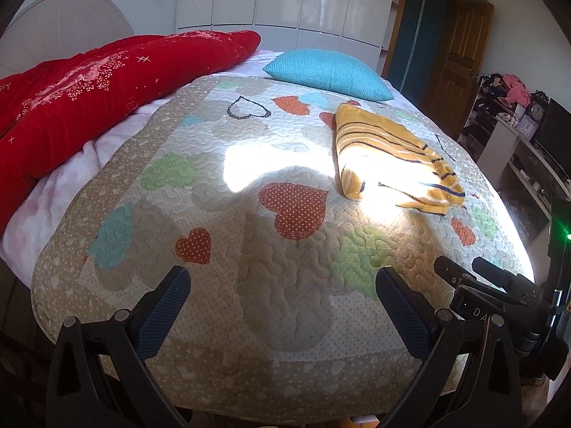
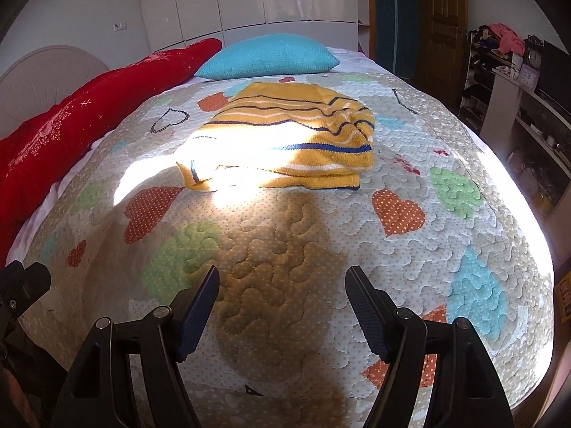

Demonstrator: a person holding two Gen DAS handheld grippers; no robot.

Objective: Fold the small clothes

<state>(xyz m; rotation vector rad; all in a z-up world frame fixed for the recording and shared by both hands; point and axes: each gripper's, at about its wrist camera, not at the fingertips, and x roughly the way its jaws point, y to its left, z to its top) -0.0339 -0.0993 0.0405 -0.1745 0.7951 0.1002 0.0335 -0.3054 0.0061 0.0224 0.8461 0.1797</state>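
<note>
A small yellow knit garment with dark and white stripes (image 1: 392,157) lies folded on the heart-patterned quilt (image 1: 271,249), partly in a bright sun patch. In the right wrist view the garment (image 2: 285,139) lies straight ahead, well beyond the fingers. My left gripper (image 1: 282,281) is open and empty, hovering over the quilt near its front edge, with the garment far to its upper right. My right gripper (image 2: 282,281) is open and empty above the quilt (image 2: 285,249). Part of the right gripper's body (image 1: 499,292) shows at the right of the left wrist view.
A red blanket (image 1: 100,85) lies bunched along the bed's left side. A turquoise pillow (image 1: 328,71) sits at the far end. White wardrobes (image 1: 285,0) stand behind. Cluttered shelves with a clock (image 1: 528,125) line the right wall, past the quilt's right edge.
</note>
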